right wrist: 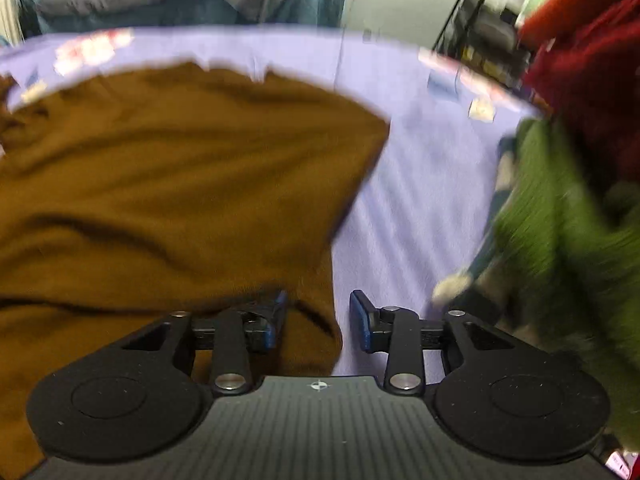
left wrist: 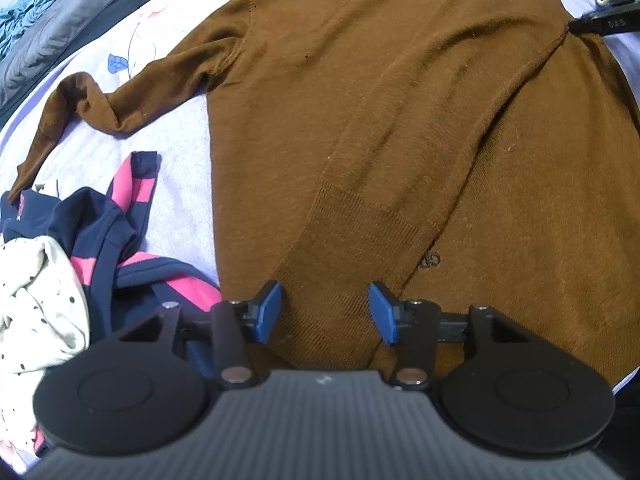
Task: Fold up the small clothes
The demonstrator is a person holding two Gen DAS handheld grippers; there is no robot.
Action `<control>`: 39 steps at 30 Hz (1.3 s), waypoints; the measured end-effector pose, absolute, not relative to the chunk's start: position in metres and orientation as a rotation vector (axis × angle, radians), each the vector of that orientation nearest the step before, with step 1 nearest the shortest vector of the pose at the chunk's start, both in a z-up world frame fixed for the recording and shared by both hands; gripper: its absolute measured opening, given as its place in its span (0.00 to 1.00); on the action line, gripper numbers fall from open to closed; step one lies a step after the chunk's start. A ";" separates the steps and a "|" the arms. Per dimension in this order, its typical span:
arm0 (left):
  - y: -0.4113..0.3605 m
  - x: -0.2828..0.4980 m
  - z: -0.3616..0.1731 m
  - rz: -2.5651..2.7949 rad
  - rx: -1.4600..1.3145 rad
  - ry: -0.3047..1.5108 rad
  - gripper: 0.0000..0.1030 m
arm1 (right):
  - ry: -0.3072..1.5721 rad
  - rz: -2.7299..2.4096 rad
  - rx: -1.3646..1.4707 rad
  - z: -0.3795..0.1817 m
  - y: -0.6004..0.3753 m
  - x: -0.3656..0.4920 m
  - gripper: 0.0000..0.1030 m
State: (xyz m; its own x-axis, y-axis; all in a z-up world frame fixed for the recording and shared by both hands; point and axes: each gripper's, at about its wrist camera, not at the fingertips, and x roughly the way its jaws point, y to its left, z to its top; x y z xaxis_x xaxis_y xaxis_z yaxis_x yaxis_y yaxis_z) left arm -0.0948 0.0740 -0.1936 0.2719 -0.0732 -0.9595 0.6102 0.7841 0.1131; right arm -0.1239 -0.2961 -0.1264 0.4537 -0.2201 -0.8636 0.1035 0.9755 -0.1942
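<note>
My left gripper (left wrist: 324, 312) hangs over the brown sweater (left wrist: 400, 120), jaws apart with the folded-in sleeve cuff below them, nothing pinched. The sweater lies spread on the lilac bed sheet (left wrist: 176, 176), one sleeve flung out beside a navy-and-pink garment (left wrist: 120, 232). My right gripper (right wrist: 316, 320) stands parted over the sweater's edge, near a green garment (right wrist: 560, 220).

Lilac floral sheet (left wrist: 176, 168), dark quilt (left wrist: 60, 28), black rack (right wrist: 476, 20)
</note>
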 end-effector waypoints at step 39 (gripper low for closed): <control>0.183 0.080 -0.114 0.055 -0.148 0.911 0.62 | 0.981 -0.097 -0.064 -0.070 -0.234 -0.127 0.45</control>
State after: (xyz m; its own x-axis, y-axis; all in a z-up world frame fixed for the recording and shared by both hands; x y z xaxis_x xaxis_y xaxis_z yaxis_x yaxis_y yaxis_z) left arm 0.0800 0.1830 -0.1142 0.6124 -0.0151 -0.7904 -0.1107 0.9883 -0.1047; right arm -0.1269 -0.2339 -0.0698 0.5526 -0.1105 -0.8261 0.0530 0.9938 -0.0975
